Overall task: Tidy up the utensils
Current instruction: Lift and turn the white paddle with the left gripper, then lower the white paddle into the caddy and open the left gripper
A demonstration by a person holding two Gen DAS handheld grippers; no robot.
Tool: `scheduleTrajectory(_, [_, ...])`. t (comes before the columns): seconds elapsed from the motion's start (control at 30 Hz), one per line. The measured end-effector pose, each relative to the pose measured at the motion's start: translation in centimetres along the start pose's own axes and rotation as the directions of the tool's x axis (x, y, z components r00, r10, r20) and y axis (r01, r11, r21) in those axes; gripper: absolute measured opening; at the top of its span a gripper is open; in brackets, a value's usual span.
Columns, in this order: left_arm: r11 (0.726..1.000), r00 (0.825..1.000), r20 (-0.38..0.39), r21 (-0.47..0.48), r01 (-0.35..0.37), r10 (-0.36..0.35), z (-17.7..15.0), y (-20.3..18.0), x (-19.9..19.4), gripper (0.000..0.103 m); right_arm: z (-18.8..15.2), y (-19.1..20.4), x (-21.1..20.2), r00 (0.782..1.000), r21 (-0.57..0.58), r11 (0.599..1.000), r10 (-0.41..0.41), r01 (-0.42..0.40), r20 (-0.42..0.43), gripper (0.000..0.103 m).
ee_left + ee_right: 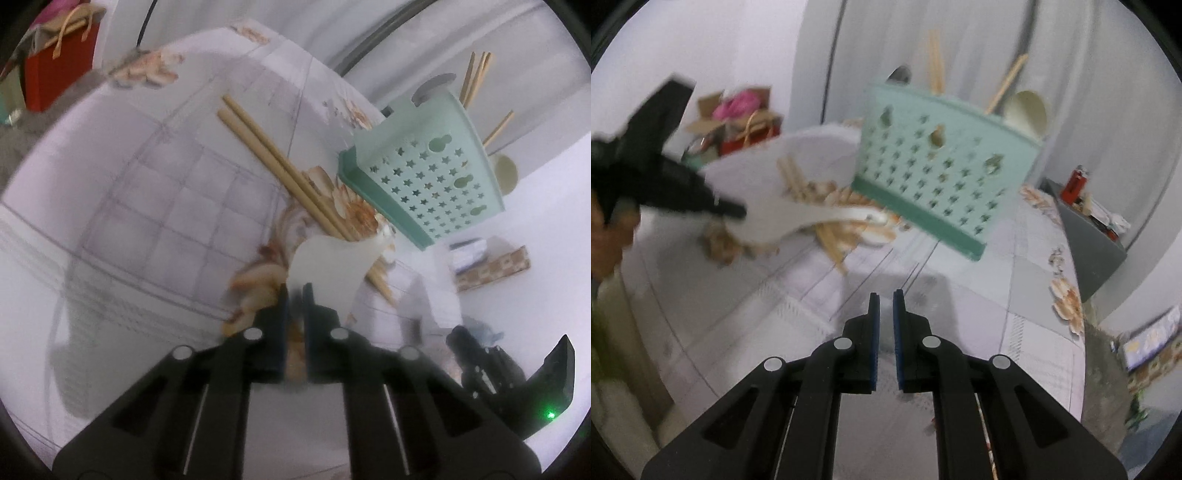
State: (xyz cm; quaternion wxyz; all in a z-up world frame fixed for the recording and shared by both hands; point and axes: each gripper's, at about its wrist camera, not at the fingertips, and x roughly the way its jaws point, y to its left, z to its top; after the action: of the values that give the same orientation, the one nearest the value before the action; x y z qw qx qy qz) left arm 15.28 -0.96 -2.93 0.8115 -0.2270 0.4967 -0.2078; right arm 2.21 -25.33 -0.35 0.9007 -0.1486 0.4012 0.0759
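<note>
Basket holds chopsticks, perhaps spoons.

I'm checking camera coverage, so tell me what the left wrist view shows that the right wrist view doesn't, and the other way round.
Only the left wrist view shows the left gripper from behind, shut on the white spoon, and both ends of the loose chopsticks.

Only the right wrist view shows the right gripper shut on nothing, the hand that holds the left gripper, and a grey tray of items at the right.

Both show the green utensil basket holding chopsticks and spoons, the floral tablecloth and the red bag behind.
</note>
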Motion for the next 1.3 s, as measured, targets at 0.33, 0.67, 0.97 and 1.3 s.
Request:
scheduleTrajectory(0.33, [0.996, 0.997, 0.053, 0.061, -0.064, 0.061, 0.8, 0.2, -0.8, 0.005, -0.5, 2.2, 1.7, 0.997, -0.104, 0.995, -0.006, -0.002, -0.077, 0.014])
scheduleTrajectory(0.67, [0.992, 0.995, 0.075, 0.1, -0.074, 0.067, 0.7, -0.1, -0.9, 0.004, -0.3, 3.5, 2.6, 0.989, -0.181, 0.976, -0.135, 0.122, -0.057, 0.025])
scheduleTrajectory(0.97, [0.987, 0.991, 0.123, 0.147, -0.063, 0.045, 0.6, -0.6, -1.8, 0.001, -0.6, 4.7, 3.3, 0.967, -0.222, 0.947, -0.249, 0.233, -0.047, 0.005])
scheduleTrajectory(1.3, [0.971, 0.978, 0.209, 0.238, -0.025, -0.026, 0.5, -2.9, -5.9, 0.0, 1.0, 4.0, 0.2, 0.963, -0.15, 0.952, -0.264, 0.268, 0.048, 0.002])
